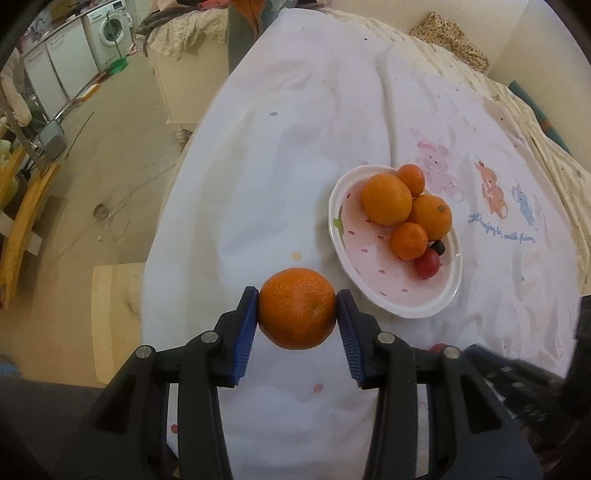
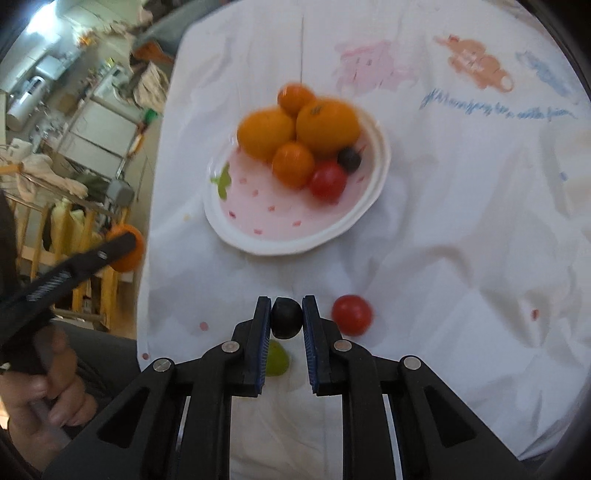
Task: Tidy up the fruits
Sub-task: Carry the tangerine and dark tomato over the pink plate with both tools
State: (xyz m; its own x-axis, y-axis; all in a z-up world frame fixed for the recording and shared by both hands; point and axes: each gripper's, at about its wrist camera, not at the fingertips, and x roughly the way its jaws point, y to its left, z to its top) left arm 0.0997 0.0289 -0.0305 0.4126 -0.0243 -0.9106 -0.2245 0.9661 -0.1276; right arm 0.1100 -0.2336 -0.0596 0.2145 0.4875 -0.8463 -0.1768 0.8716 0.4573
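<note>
My left gripper (image 1: 297, 308) is shut on an orange (image 1: 297, 308), held above the white cloth, left of and nearer than the pink-and-white plate (image 1: 369, 291). The plate holds several oranges (image 1: 386, 199), a red fruit (image 1: 427, 263) and a dark grape (image 1: 438, 246). My right gripper (image 2: 287, 316) is shut on a dark grape (image 2: 287, 317), nearer than the plate (image 2: 295, 242). A red fruit (image 2: 351, 314) lies on the cloth right of the fingers. A green grape (image 2: 276, 358) lies beneath them. The left gripper with its orange (image 2: 127, 254) shows at the left.
The table is covered with a white cartoon-print cloth (image 1: 295, 147); its edge drops off on the left to the floor (image 1: 92, 184). A cabinet (image 1: 177, 85) and washing machine (image 1: 110, 27) stand beyond. A yellow wooden frame (image 2: 85, 236) stands left.
</note>
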